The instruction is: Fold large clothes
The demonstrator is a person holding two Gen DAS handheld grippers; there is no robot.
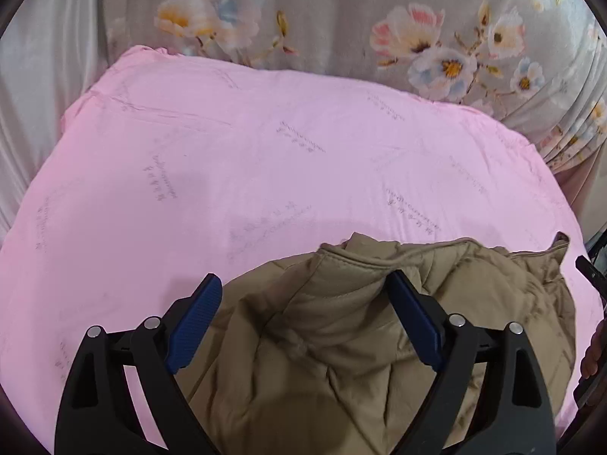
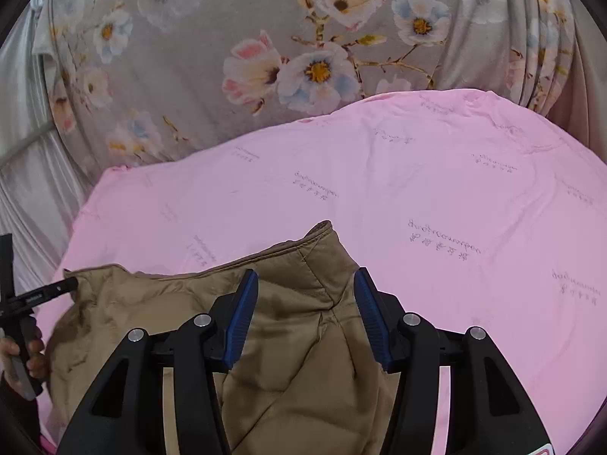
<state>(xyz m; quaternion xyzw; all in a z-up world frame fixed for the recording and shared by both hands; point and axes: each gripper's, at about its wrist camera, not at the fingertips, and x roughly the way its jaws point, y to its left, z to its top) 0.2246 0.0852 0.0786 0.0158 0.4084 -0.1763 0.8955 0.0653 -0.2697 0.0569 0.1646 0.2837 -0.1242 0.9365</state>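
Observation:
A tan quilted jacket lies crumpled on a pink quilt. My left gripper is open, its blue-padded fingers spread wide over the jacket's left part near a seam edge. In the right wrist view the same jacket lies under my right gripper, which is open and straddles a raised collar or corner of the jacket. Neither gripper holds any cloth. The jacket's near part is hidden below both grippers.
The pink quilt with faint printed script covers the bed. Behind it hangs a grey floral cloth. The other gripper and the hand holding it show at the left edge of the right wrist view.

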